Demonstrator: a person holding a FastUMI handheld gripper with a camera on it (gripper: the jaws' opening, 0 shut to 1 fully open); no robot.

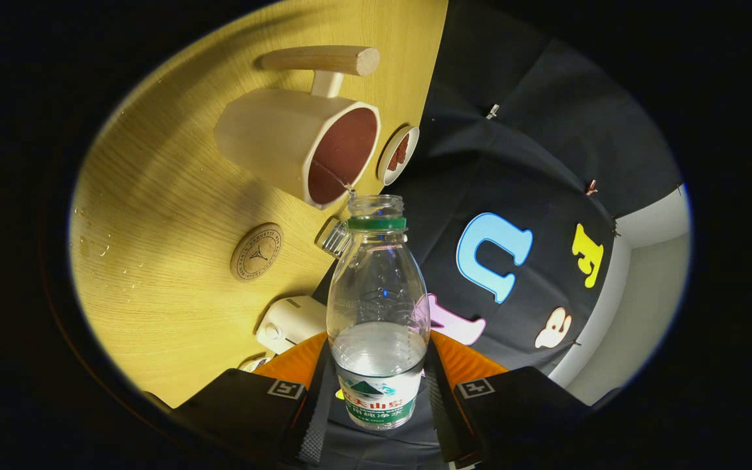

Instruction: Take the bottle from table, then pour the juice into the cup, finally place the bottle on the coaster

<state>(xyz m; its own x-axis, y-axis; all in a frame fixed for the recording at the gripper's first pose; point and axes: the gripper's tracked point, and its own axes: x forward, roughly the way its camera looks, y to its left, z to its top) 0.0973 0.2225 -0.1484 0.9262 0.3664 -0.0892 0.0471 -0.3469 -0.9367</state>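
Note:
A clear plastic bottle (377, 307) with a green neck ring and no cap sits between my fingers, and my gripper (376, 398) is shut on its lower body. The view is rolled sideways, so the bottle is tipped. Clear liquid fills only its lower part near the label. The bottle's mouth is at the rim of a cream cup (297, 143) with a dark red inside and a wooden handle. A thin trickle runs from the mouth into the cup. A round wooden coaster (256, 251) lies on the table beside the bottle, between the cup and my fingers.
The yellow wooden table (167, 189) carries water drops near its far side. A small dish (398, 155) with something reddish sits beyond the cup by the table edge. A bottle cap (335, 238) and a small white device (290, 323) lie near the bottle.

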